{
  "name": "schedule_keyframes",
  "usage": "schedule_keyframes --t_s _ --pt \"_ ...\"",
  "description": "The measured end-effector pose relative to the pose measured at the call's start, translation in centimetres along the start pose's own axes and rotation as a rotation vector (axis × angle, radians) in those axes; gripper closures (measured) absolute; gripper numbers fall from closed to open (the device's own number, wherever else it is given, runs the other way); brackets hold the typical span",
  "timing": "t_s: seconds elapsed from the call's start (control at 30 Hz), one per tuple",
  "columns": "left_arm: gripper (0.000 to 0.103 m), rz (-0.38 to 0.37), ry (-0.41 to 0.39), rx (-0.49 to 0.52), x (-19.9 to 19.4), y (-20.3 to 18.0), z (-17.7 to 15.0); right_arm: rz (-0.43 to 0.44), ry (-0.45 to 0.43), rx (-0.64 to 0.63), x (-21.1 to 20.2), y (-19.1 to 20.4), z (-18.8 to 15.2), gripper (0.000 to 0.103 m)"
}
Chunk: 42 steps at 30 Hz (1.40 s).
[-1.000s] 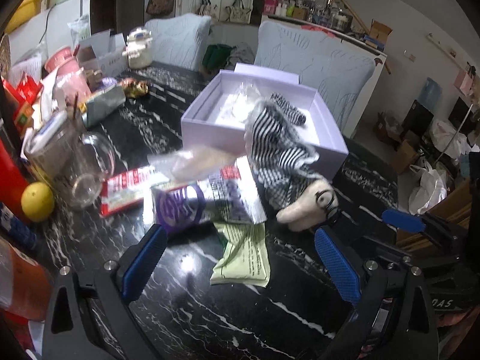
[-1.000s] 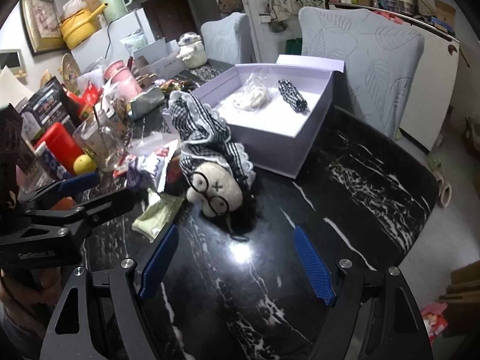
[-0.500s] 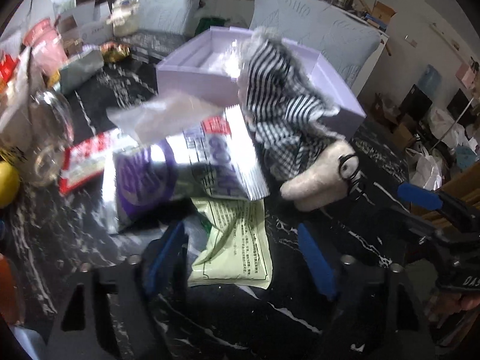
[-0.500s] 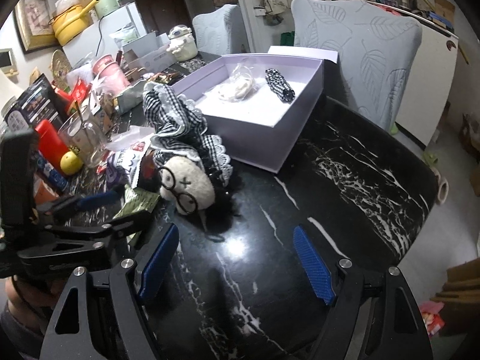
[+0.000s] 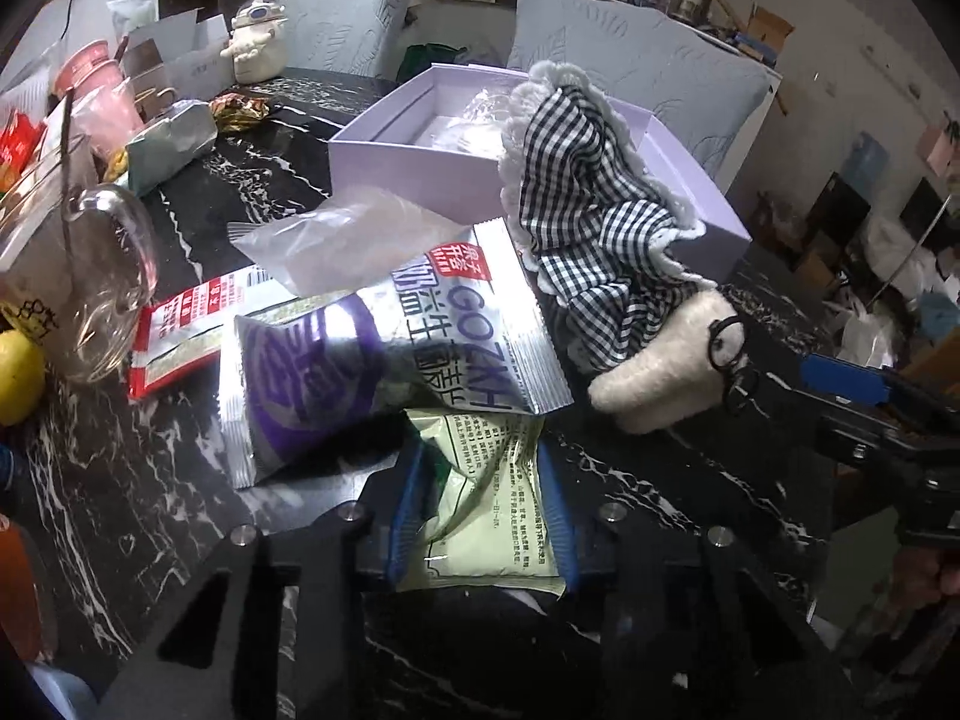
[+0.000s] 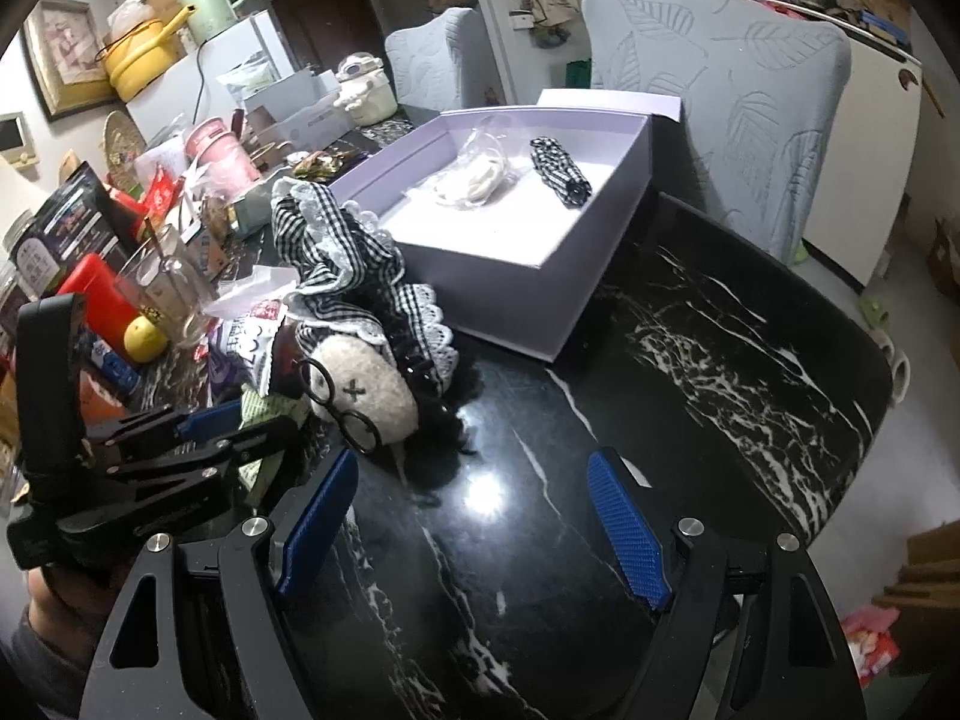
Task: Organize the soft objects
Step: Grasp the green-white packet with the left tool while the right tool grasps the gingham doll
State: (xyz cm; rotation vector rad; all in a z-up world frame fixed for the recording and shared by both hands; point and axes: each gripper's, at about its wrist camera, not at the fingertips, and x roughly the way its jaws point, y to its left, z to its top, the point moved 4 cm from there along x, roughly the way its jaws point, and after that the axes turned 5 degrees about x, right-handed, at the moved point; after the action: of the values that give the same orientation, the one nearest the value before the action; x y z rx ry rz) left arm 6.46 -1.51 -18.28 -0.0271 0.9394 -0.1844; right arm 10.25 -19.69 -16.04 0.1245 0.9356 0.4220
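Left gripper (image 5: 480,516): jaws clamped on the pale green packet (image 5: 486,504), which lies on the bench (image 5: 150,480) between its blue pads.
Right gripper (image 6: 474,516): jaws wide, empty.
Plush doll (image 6: 366,384): on the bench just beyond the right jaws, leaning toward the lilac box (image 6: 540,276).

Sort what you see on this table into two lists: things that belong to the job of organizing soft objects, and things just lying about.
Part of the job:
- left gripper, shut on the green packet
- doll in checked dress
- lilac box
- right gripper, open

Lying about:
- glass mug
- lemon
- purple foil snack bag
- white figurine
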Motion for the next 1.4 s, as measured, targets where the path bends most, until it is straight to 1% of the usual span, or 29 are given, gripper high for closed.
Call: schedule_keyframes --t_s 0.23,0.37,0.57,0.73,0.83,0.87,0.9,0.93,1.03,1.17,1.3,1.4 --pt "0.067 -0.032 -0.035 -0.043 -2.8 0.2 -0.2 0.024 0.008 -0.061 1.2 1.8 0.8 0.023" --pt "0.067 -0.018 -0.061 -0.064 -4.1 0.8 0.0 0.040 0.006 -0.098 2.1 3.1 1.5 0.023" --pt "0.067 -0.007 -0.085 -0.070 -4.7 1.3 0.4 0.031 -0.012 -0.172 3.7 4.8 2.8 0.023" --pt "0.067 -0.014 -0.094 -0.072 -5.1 1.3 0.5 0.018 -0.007 -0.195 5.0 5.4 3.4 0.023" --pt "0.067 -0.020 -0.092 -0.075 -5.0 1.4 0.6 0.018 0.014 -0.188 6.0 5.4 3.4 0.023" --pt "0.067 -0.019 -0.090 -0.072 -5.1 1.3 0.5 0.022 0.024 -0.183 6.3 5.4 3.3 0.027" --pt "0.067 -0.017 -0.091 -0.071 -5.1 1.3 0.5 0.023 0.031 -0.176 6.5 5.3 3.2 0.046" --pt "0.067 -0.017 -0.091 -0.069 -5.1 1.2 0.4 0.023 0.038 -0.166 6.7 5.2 3.1 0.050" --pt "0.067 -0.020 -0.092 -0.069 -5.2 1.0 0.2 0.033 0.039 -0.148 6.5 5.0 2.9 0.053" --pt "0.067 -0.031 -0.088 -0.072 -5.1 0.7 -0.2 0.027 0.052 -0.155 5.5 5.1 1.9 0.053" --pt "0.067 -0.062 -0.074 -0.077 -4.7 -0.1 -1.1 0.051 0.068 -0.111 4.4 4.7 0.8 0.053" --pt "0.067 -0.070 -0.069 -0.068 -4.6 -0.7 -1.5 0.050 0.067 -0.082 3.4 4.2 -0.1 0.053"
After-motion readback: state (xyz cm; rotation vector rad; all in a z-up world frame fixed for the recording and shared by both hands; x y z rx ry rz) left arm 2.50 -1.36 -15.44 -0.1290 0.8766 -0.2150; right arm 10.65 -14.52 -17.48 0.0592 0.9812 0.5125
